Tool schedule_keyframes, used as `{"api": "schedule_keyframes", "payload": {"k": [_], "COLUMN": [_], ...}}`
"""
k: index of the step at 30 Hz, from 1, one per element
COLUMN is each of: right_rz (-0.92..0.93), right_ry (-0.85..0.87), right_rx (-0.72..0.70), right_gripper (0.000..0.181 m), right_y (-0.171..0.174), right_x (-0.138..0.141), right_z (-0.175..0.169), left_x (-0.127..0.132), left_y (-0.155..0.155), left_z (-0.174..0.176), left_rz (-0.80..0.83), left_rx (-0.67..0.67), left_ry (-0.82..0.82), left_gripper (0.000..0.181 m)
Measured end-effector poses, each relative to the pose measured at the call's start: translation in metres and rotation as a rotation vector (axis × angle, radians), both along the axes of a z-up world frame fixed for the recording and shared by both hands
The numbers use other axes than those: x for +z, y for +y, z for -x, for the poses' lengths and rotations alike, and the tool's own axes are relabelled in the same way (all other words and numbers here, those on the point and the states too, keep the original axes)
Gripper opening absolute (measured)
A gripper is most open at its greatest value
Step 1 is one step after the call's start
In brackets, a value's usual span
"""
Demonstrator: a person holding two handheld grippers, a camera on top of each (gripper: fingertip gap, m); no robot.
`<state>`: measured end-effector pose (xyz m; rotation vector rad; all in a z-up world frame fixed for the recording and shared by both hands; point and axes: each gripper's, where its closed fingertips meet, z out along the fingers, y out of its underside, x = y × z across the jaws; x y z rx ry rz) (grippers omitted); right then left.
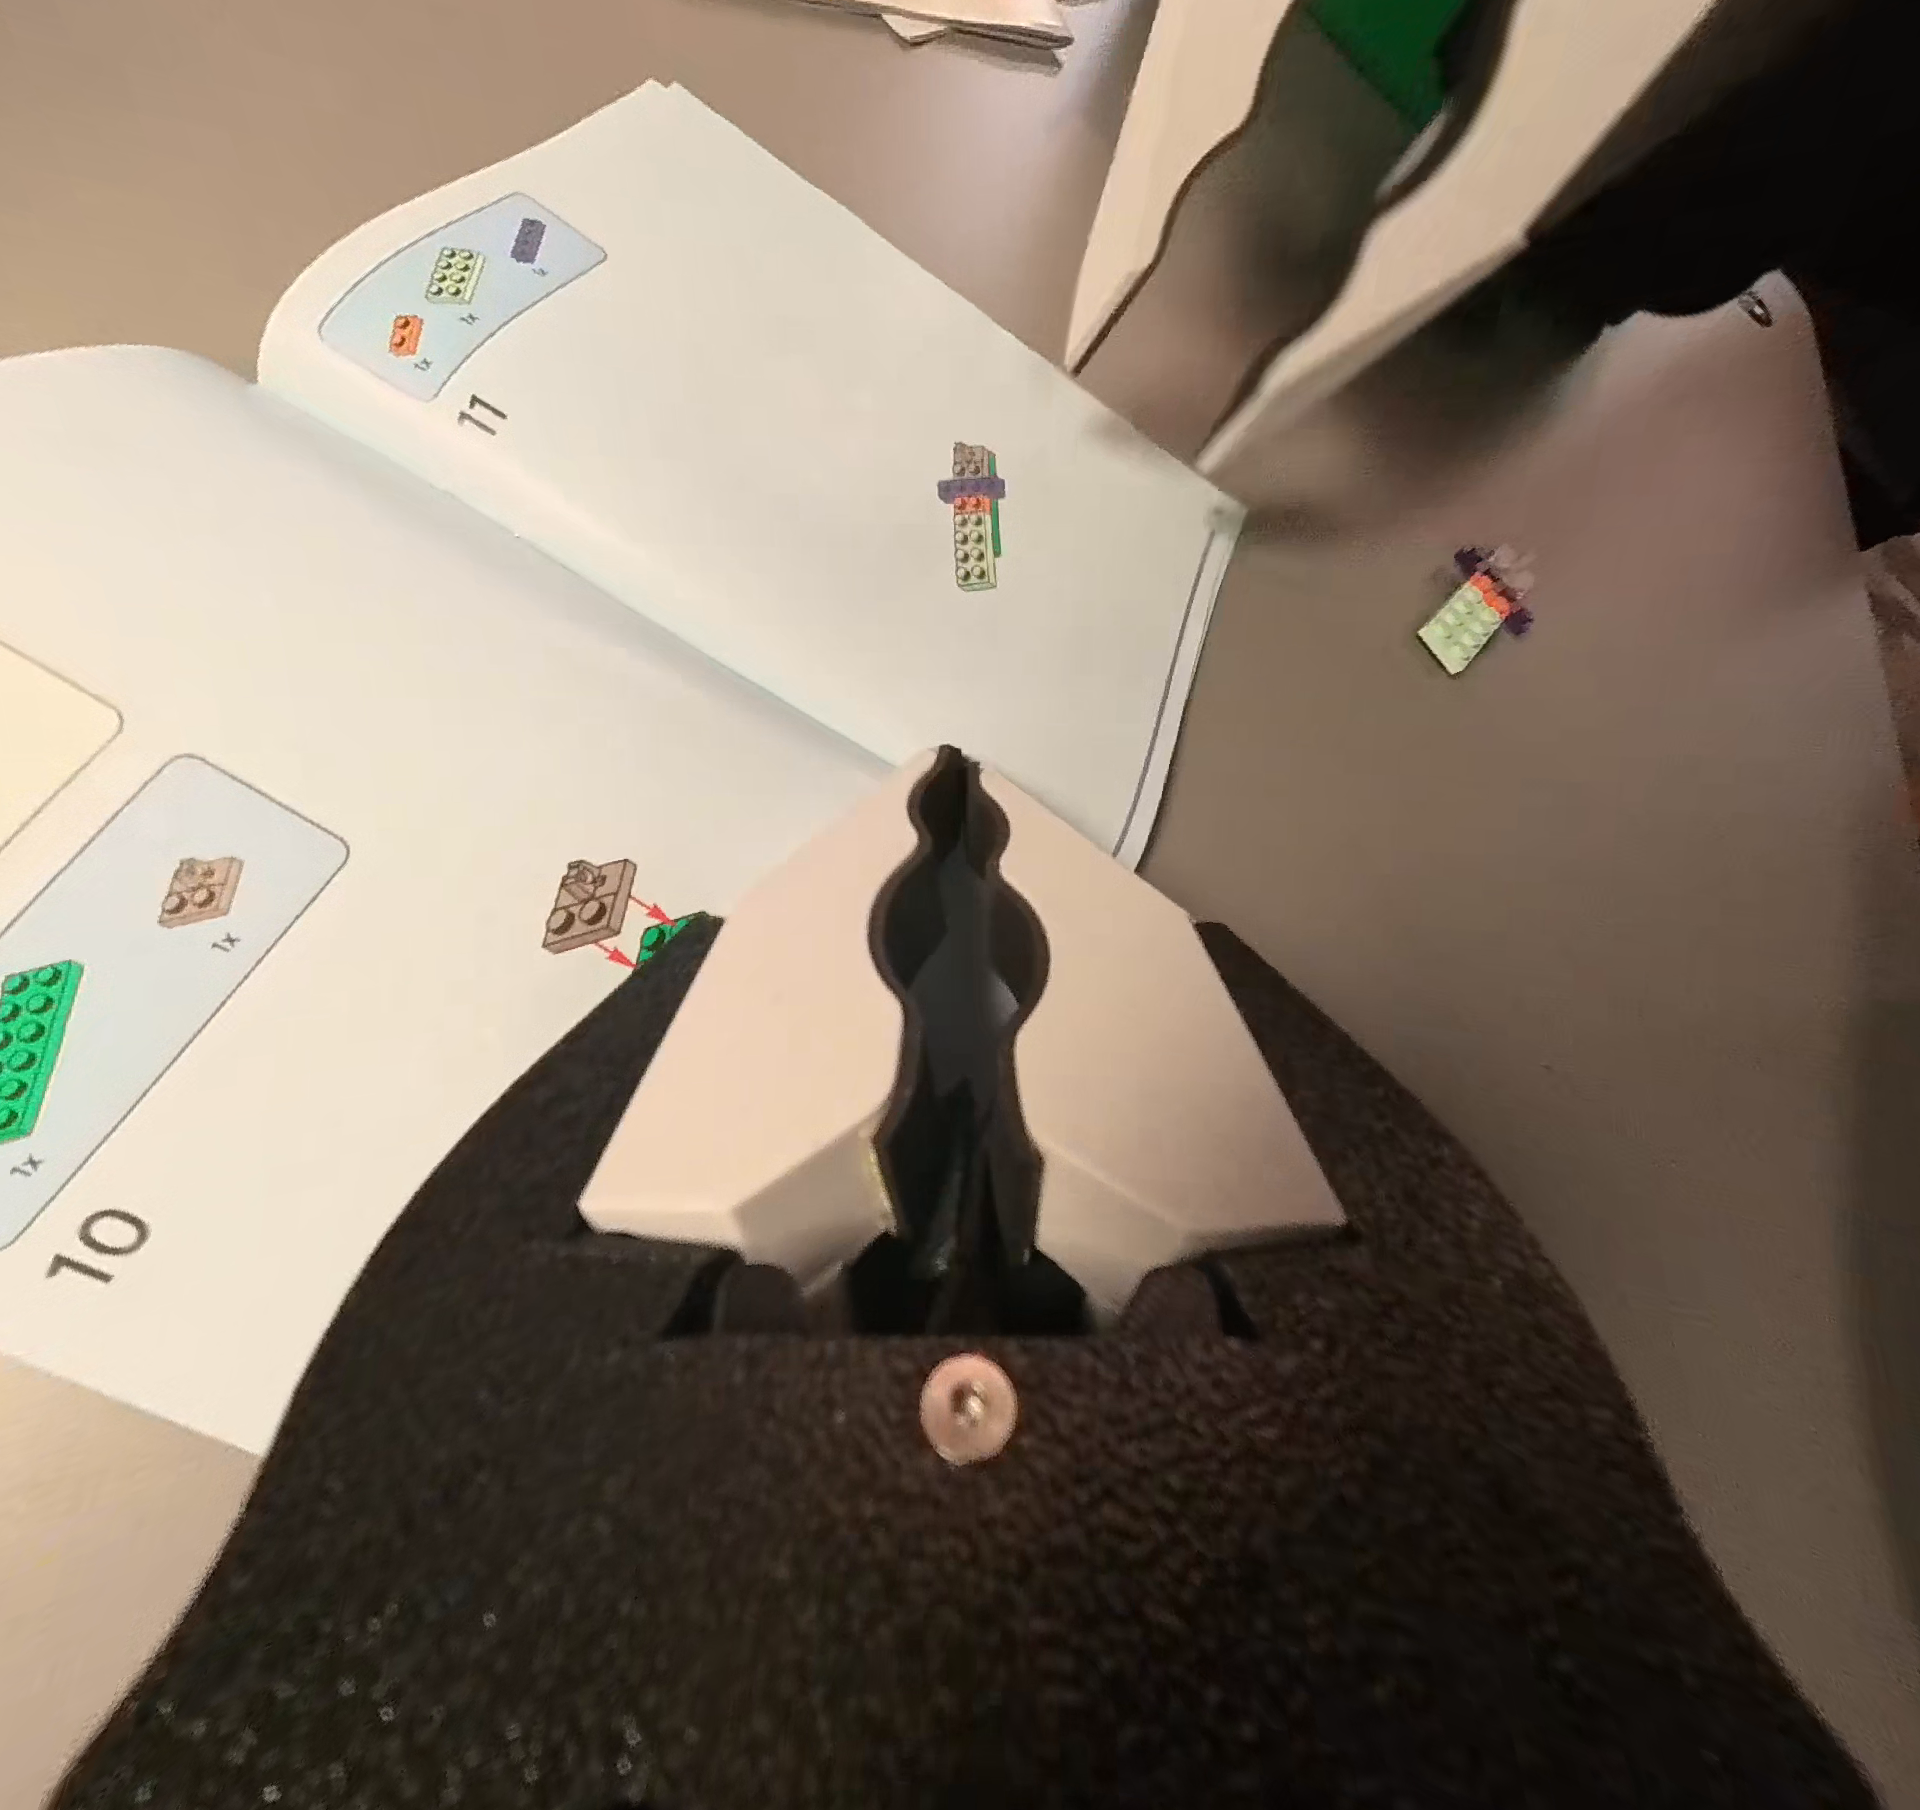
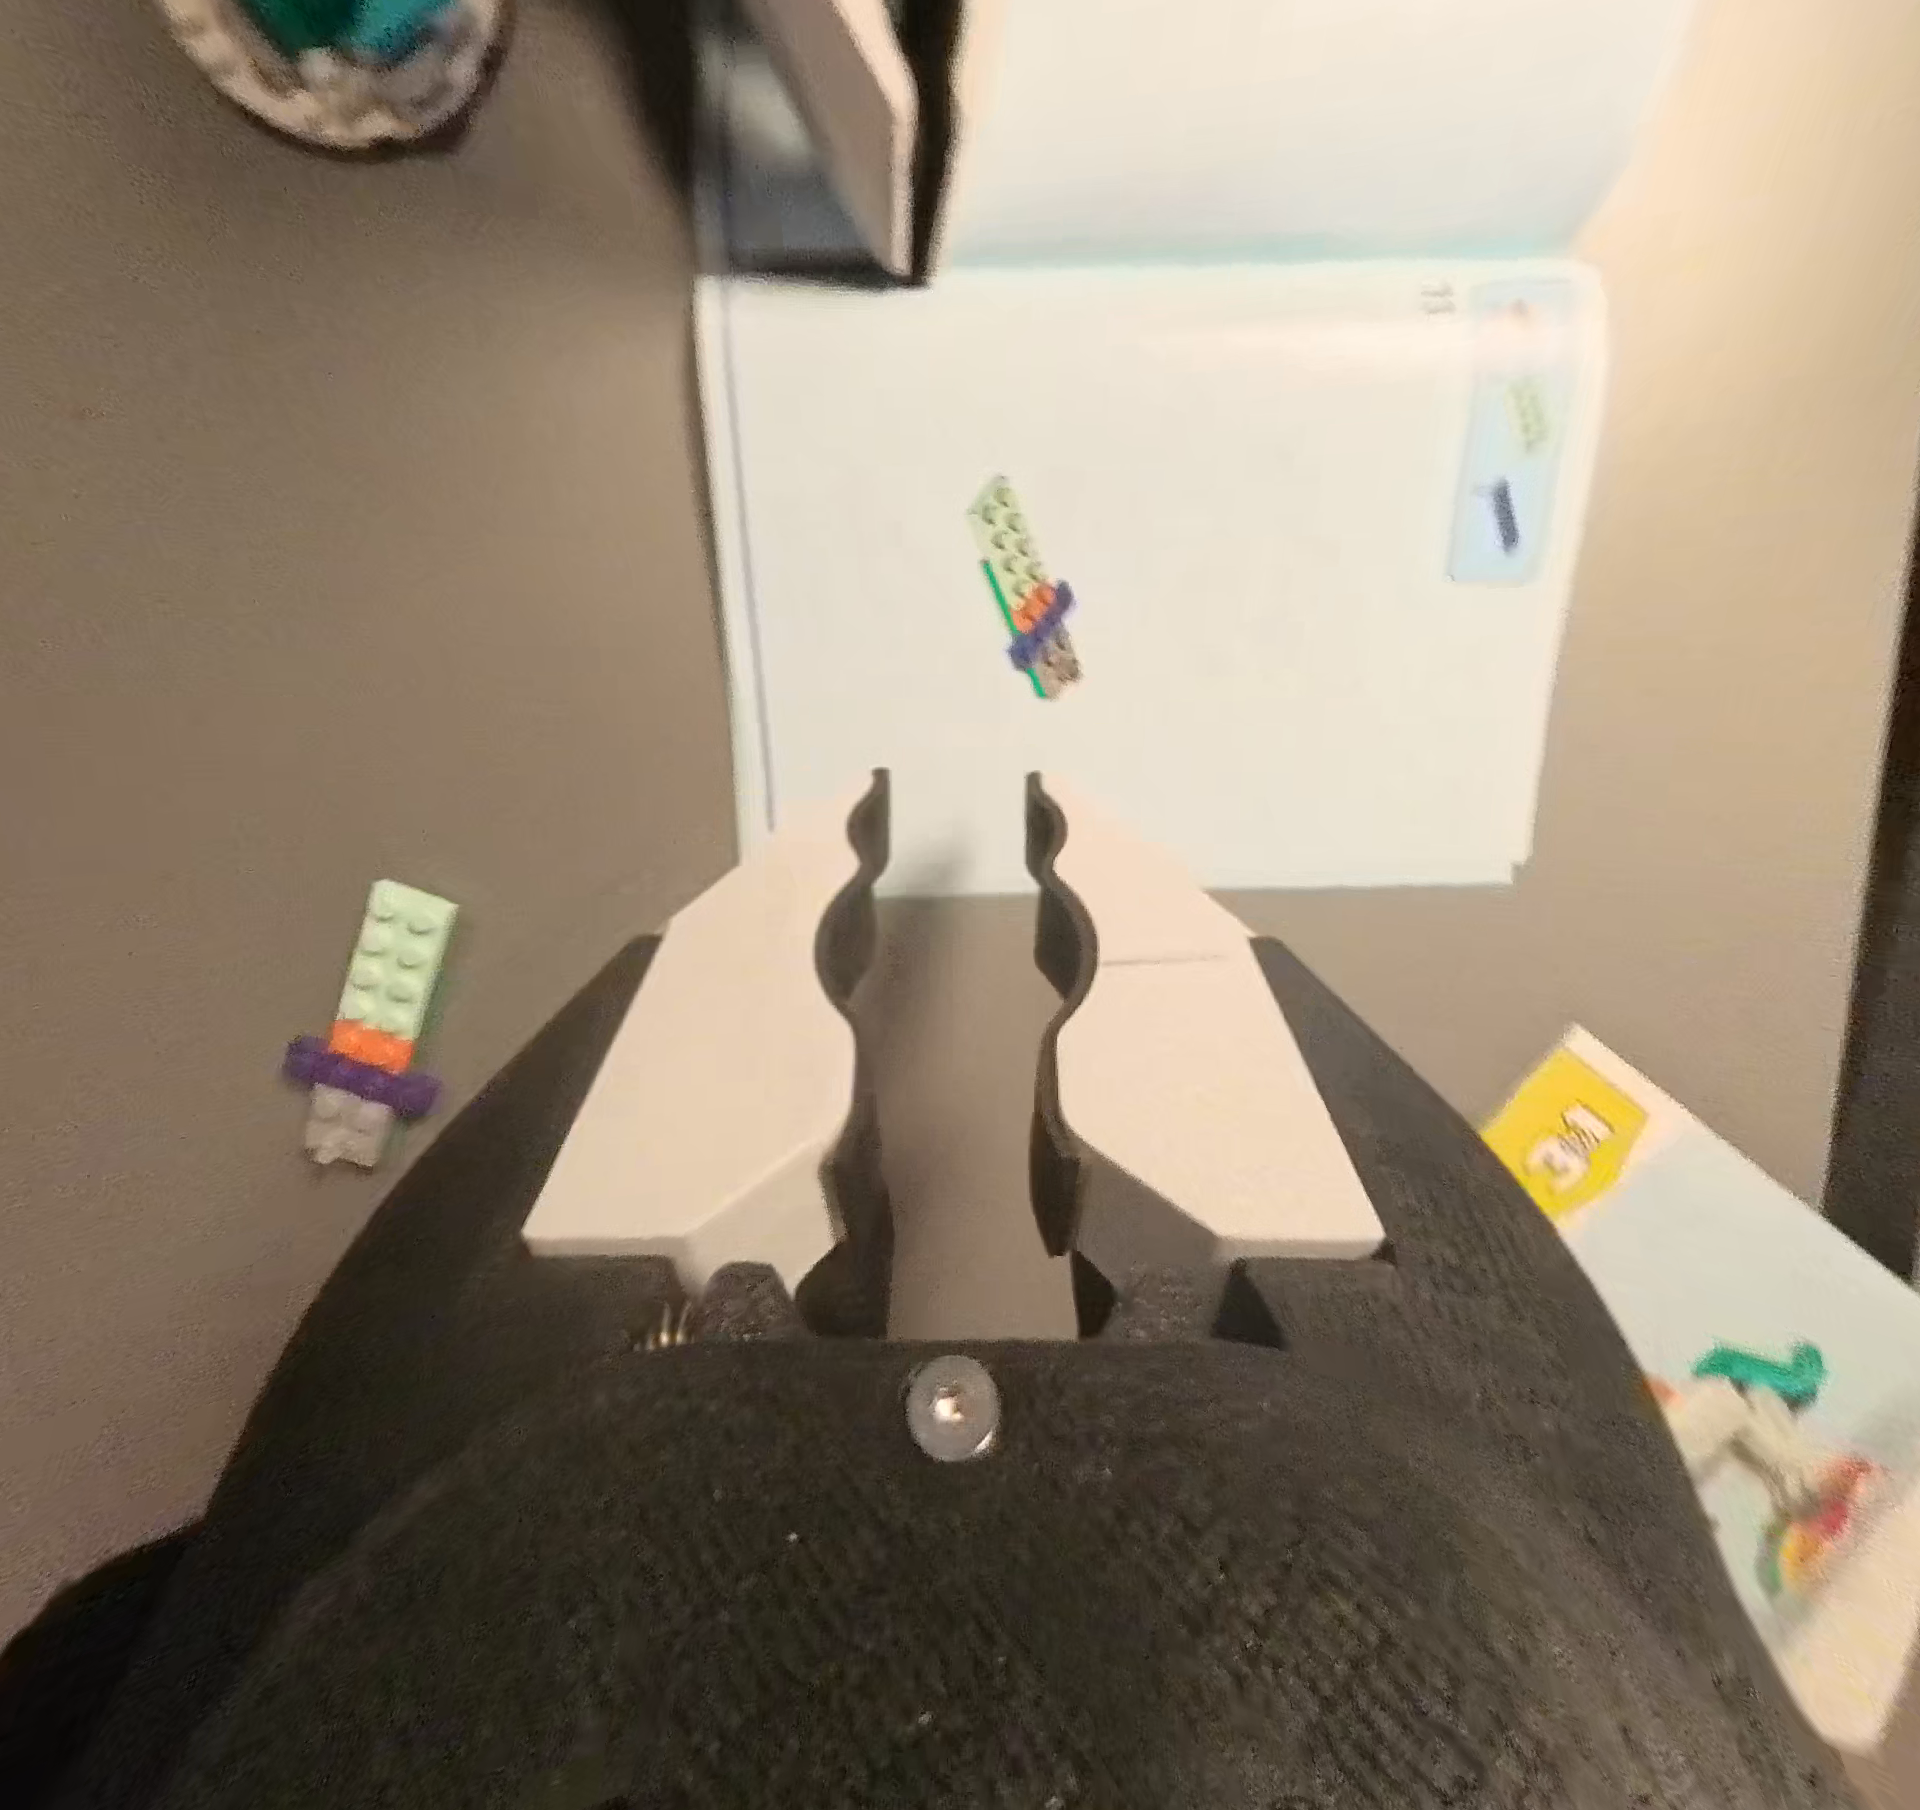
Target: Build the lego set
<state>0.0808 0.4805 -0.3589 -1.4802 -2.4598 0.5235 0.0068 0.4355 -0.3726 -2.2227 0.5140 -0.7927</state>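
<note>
Black housing and pale fingers of the left gripper (image 1: 961, 773) fill the foreground, jaws closed with nothing between them, over one open instruction booklet (image 1: 644, 555). One small lego assembly (image 1: 1475, 609) lies on the table (image 1: 1507, 1033), ahead and to the right of the tips.

From the right wrist view, the right gripper (image 2: 956, 781) has its jaws open and empty. That assembly (image 2: 366, 1028) lies left of them, apart; the booklet (image 2: 1195, 534) lies ahead, a second booklet (image 2: 1662, 1345) to the right.

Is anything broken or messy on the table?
Nothing stands out. The little brick model lies whole on the table beside the open booklet, and it looks like the booklet's picture.
</note>
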Motion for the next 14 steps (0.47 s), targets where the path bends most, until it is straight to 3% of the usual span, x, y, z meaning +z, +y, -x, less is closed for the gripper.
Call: {"api": "schedule_keyframes", "payload": {"k": [1, 6, 14], "right_rz": [-0.018, -0.051, -0.057], "right_ry": [-0.002, -0.026, 0.021], "right_rx": [-0.018, -0.039, -0.065], "right_gripper": [0.018, 0.001, 0.000], "right_y": [0.006, 0.010, 0.003], "right_x": [-0.001, -0.016, -0.020], "right_z": [-0.001, -0.008, 0.004], "left_x": [0.000, 0.001, 0.001], "left_y": [0.000, 0.000, 0.000], "left_z": [0.000, 0.001, 0.000], "left_rz": [0.005, 0.044, 0.040], "left_rx": [0.000, 0.006, 0.000], "left_ry": [-0.008, -0.066, -0.063], "left_gripper": [0.000, 0.000, 0.000]}}
